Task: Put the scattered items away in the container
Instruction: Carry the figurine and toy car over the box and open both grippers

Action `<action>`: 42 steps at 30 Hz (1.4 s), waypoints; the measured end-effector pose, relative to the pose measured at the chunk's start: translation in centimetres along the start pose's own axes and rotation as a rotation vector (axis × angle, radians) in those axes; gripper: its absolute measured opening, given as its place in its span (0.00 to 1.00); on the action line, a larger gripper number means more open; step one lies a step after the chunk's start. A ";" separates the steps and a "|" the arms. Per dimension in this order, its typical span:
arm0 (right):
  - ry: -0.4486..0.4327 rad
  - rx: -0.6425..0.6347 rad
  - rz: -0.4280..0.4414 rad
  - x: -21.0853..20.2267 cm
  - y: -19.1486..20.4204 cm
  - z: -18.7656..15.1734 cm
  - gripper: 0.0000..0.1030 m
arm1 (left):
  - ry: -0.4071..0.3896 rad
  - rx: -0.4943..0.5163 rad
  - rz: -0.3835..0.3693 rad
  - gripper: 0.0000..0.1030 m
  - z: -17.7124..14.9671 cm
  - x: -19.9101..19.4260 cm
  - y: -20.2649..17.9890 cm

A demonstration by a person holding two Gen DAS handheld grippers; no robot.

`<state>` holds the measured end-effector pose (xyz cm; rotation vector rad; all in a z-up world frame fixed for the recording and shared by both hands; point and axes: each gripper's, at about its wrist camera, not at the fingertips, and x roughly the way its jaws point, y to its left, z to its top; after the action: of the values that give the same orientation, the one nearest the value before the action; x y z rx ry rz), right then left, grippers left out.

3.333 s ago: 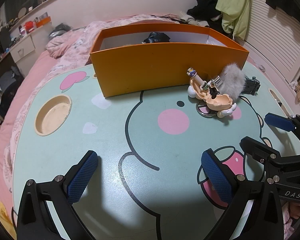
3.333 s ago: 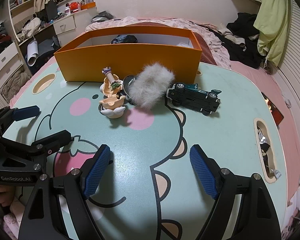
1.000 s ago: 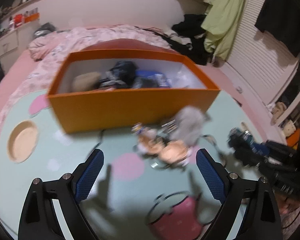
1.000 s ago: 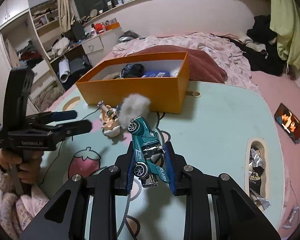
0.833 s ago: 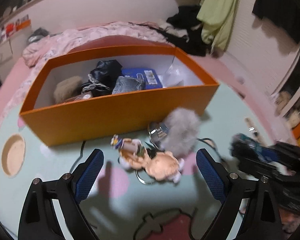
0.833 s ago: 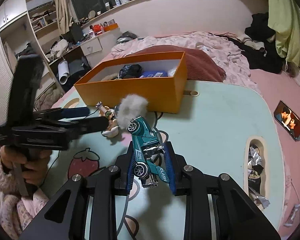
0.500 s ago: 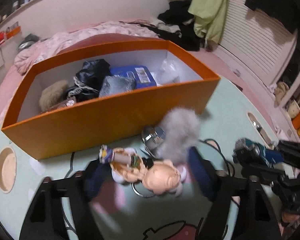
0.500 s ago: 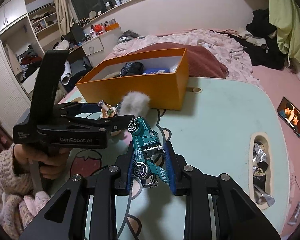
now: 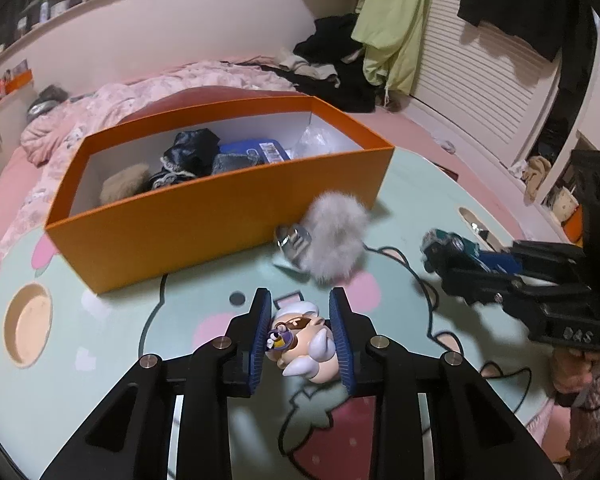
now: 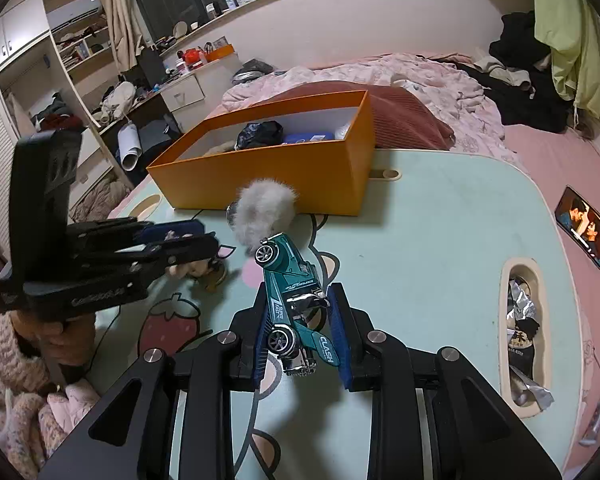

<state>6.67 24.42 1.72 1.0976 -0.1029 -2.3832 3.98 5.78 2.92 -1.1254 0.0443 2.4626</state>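
Note:
A small doll figurine [image 9: 304, 344] lies on the teal table between the blue pads of my left gripper [image 9: 300, 304]. Its jaws are closing, and both pads touch the figurine. My right gripper [image 10: 298, 292] is shut on a teal toy car [image 10: 288, 276], held nose-up above the table. The orange box [image 9: 220, 216] stands at the back with dark cloth, a blue packet and a furry item inside. A grey fur pompom [image 9: 336, 236] with a metal ring [image 9: 294, 240] lies just in front of the box. From the right wrist view, the left gripper [image 10: 180, 236] covers most of the figurine [image 10: 198, 270].
The table has a round cup recess [image 9: 28, 324] at its left and a slot [image 10: 522, 320] holding wrappers at its right. A phone [image 10: 586, 226] lies on the pink bed beyond the table edge. Bedding and clothes lie behind the box.
My left gripper moved in over the figurine and its jaws came together around it. The pompom stays by the box. The right gripper holds the car still.

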 end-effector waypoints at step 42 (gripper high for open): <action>0.004 0.032 -0.104 8.8 2.6 13.9 0.30 | -0.210 -0.125 0.186 0.33 10.9 -1.5 8.0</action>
<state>-7.12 16.06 5.68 1.1484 -0.0841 -2.4793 -6.14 0.17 10.15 -0.9429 -0.0723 2.7705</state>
